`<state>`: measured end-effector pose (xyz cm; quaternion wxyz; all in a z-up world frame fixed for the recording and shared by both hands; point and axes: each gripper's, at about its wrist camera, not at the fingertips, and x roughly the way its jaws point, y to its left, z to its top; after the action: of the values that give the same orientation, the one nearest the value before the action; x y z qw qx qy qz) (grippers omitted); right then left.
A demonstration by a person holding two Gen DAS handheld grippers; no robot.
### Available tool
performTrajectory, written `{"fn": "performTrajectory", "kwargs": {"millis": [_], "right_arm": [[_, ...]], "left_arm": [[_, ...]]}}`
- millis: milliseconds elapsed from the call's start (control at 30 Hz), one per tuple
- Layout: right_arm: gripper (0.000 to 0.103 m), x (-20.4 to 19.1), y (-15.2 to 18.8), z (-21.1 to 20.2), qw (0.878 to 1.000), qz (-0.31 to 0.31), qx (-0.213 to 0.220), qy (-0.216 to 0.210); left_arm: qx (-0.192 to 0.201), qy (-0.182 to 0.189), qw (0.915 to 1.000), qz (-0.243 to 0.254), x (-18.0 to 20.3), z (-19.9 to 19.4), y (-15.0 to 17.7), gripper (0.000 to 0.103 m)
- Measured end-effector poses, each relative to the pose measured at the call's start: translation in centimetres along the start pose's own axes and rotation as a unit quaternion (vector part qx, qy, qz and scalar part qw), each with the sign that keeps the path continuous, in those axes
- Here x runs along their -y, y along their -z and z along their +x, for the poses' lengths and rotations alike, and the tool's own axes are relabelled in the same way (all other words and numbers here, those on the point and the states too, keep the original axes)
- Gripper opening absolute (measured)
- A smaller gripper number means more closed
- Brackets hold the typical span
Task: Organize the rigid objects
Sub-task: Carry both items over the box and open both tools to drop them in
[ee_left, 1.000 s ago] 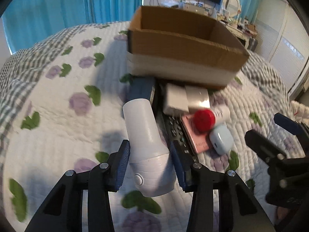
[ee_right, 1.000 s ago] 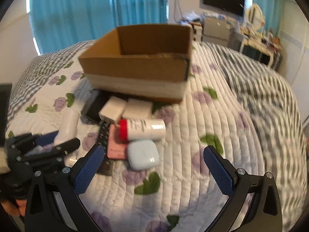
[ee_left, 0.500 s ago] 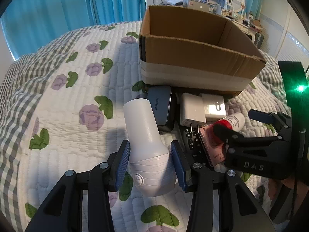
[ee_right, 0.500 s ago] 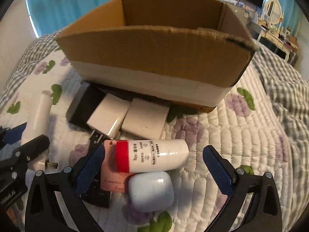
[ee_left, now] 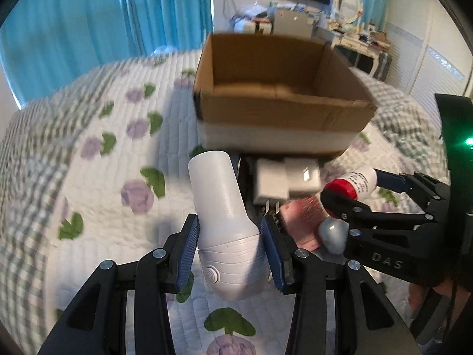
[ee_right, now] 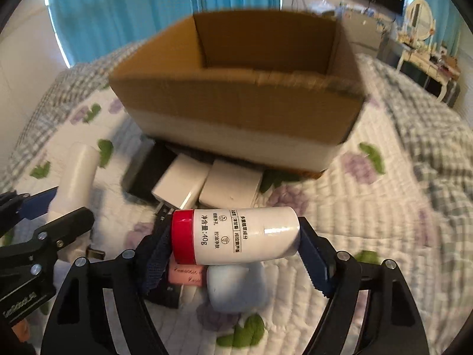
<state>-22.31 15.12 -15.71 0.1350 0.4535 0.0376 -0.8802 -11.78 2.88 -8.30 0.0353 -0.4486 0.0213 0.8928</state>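
Left hand-held gripper (ee_left: 230, 251): black linkage arms, silver screws, ribbed blue pads (ee_left: 186, 250). Right hand-held gripper (ee_right: 235, 251): same black frame and blue pads (ee_right: 314, 261); white "DAS" lettering on its side, green indicator light behind, bare skin beneath.

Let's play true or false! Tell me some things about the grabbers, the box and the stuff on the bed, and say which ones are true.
1. The left gripper holds a white device. True.
2. The right gripper is empty. False: it grips the red-capped bottle end to end.
3. The cardboard box is closed. False: its top is open.
4. Two white chargers lie in front of the box. True.
5. The quilt is plain blue. False: it is white with purple flowers.
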Motion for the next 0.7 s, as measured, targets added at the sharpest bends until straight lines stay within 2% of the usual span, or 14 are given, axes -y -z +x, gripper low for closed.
{"fn": "performTrajectory", "kwargs": {"millis": [167, 367, 533, 700], "right_arm": [[0.079, -0.4, -2.4, -6.1, 0.999, -0.014, 0.043, 0.015], [0.079, -0.7, -6.8, -13.4, 0.993, -0.048, 0.108, 0.022], [0.079, 0.1, -10.2, -15.4, 0.989, -0.036, 0.144, 0.000], [0.079, 1.8, -13.3, -13.8, 0.988, -0.034, 0.151, 0.005]], "left_arm": [[0.037, 0.038, 0.9985, 0.013, 0.4, -3.9, -2.5, 0.044], [0.078, 0.043, 0.9948, 0.049, 1.1, -6.5, -7.5, 0.044], [0.076, 0.065, 0.9931, 0.062, 0.9, -4.6, -12.5, 0.044], [0.064, 0.052, 0.9937, 0.076, 0.8, -0.3, -16.4, 0.044]]}}
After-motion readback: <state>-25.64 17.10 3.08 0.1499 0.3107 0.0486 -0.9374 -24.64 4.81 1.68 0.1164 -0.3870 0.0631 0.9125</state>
